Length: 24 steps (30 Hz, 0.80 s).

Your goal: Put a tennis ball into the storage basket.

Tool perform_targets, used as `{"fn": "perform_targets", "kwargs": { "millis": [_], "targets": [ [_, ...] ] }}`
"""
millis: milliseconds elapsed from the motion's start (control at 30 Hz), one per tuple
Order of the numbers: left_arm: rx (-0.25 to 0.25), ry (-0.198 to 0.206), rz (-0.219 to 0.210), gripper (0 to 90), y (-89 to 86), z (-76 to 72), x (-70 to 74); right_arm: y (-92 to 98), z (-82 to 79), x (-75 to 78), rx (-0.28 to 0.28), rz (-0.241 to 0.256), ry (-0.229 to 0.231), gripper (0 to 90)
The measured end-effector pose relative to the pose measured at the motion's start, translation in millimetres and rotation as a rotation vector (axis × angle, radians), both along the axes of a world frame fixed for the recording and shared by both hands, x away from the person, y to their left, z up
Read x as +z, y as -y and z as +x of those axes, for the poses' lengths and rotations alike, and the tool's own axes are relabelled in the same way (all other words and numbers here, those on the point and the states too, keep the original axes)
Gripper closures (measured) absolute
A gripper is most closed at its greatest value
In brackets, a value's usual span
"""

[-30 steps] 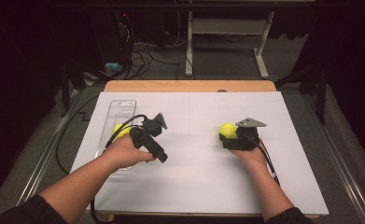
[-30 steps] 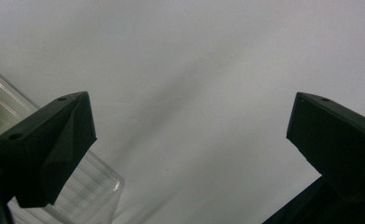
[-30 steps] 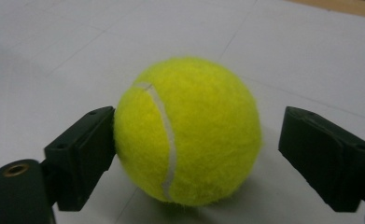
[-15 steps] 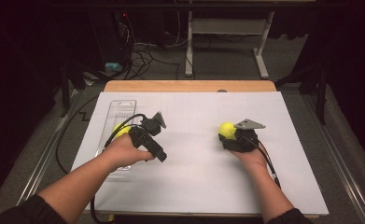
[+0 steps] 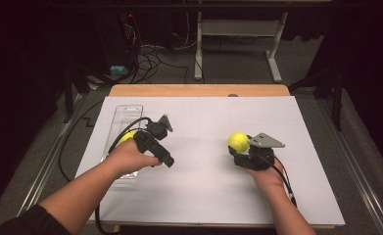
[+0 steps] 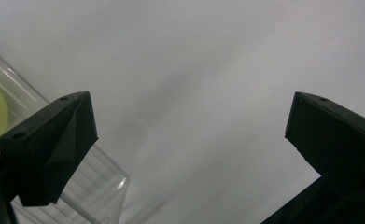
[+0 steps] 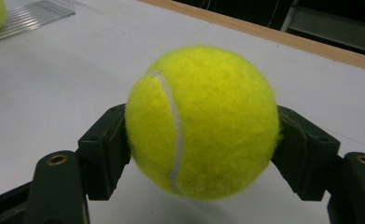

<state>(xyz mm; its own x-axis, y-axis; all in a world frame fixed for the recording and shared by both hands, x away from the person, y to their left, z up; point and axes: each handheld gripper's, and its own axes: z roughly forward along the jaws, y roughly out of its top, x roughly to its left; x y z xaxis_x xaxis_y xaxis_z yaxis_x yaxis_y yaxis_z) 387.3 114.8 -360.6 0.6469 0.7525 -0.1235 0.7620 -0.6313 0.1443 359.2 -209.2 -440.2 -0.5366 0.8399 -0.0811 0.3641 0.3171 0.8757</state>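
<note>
Where the person's left hand [image 5: 130, 157] wraps the black two-jaw left gripper [image 5: 163, 128], most of a second yellow ball [image 5: 126, 136] is hidden behind it, so only a sliver shows at the left of the white table sheet [image 5: 199, 196]. That ball lies in a clear ribbed plastic tray [image 5: 125, 113], whose near end is covered by the same hand; its long axis runs near to far along the sheet's left edge. In the left gripper view the jaws stand wide apart with nothing between them, low over the sheet, and the tray's corner [image 6: 103, 189] is partly hidden behind one jaw and cut off by the frame.

The fuzzy yellow tennis ball [image 7: 202, 122] sits to the right of centre on the sheet, clamped between the jaws of the black right gripper [image 5: 241, 152], which points up and left toward the sheet's middle. Its white seam [image 7: 173, 126] runs roughly top to bottom across the side facing that gripper's camera. Whether the ball touches the sheet is hard to make out. The right hand [image 5: 268, 177] lies mostly beneath the gripper's grey plate.
</note>
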Motion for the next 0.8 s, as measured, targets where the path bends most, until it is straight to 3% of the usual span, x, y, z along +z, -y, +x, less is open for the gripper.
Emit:
{"fn": "perform_targets", "kwargs": {
  "millis": [233,433,800],
  "targets": [
    [0.002,-0.001,0.012,3.2,0.9,1.3,-0.5,4.6,-23.1,-12.6,0.022,0.033,-0.010,27.0],
    [-0.010,-0.006,0.003,3.1,5.0,1.0,2.1,11.5,-40.3,-20.5,0.041,0.024,-0.024,27.0],
    [-0.015,-0.015,0.003,2.1,12.8,1.4,5.9,-8.4,-46.8,-26.4,0.101,0.024,-0.023,26.9]
  ]
}}
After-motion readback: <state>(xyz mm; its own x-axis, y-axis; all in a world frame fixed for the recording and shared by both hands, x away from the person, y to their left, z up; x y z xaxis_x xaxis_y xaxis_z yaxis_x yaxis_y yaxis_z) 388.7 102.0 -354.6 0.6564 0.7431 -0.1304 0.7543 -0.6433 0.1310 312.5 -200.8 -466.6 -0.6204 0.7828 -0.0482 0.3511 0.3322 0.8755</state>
